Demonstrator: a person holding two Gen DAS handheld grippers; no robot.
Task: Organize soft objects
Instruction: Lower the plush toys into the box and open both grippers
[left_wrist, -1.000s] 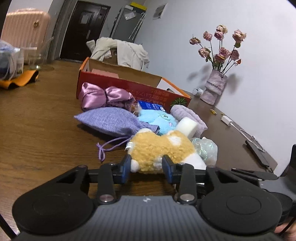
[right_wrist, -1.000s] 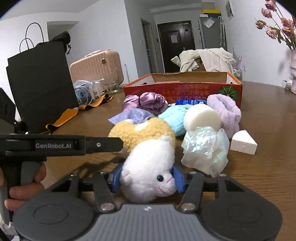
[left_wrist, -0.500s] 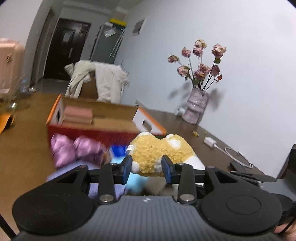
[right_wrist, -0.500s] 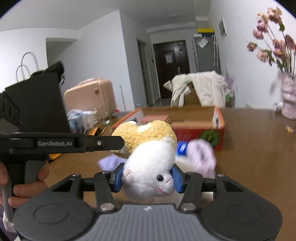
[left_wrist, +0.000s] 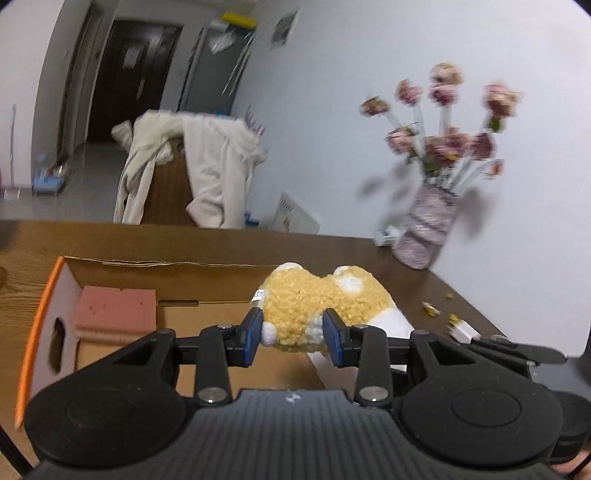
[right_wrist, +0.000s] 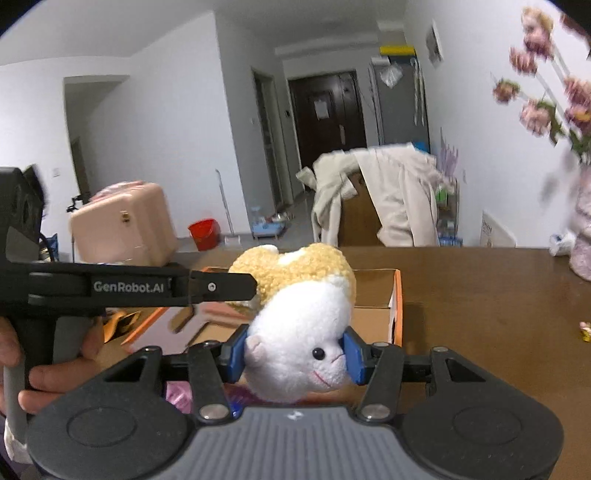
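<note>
Yellow and white fluffy fabric covers the plush toy animal (left_wrist: 325, 306), which is gripped from both ends at once. The left gripper (left_wrist: 291, 332) is clamped on the curly yellow back end, with one blue pad (left_wrist: 253, 330) pressed into each side. The right gripper (right_wrist: 295, 354) is clamped on the round white head, with the small black eye just beside its right pad.

The toy is held in the air above the open cardboard box with orange edges (left_wrist: 40, 310). In the left wrist view the toy hangs over the right end of the box, close to its far wall. A pink sponge block (left_wrist: 114, 308) lies inside the box at its left end, well apart from the toy. The bare box floor is seen between the block and the toy.

The box sits on the brown wooden table (right_wrist: 480, 295). A vase of pink flowers (left_wrist: 428, 229) stands to the right of the box, near the wall.
</note>
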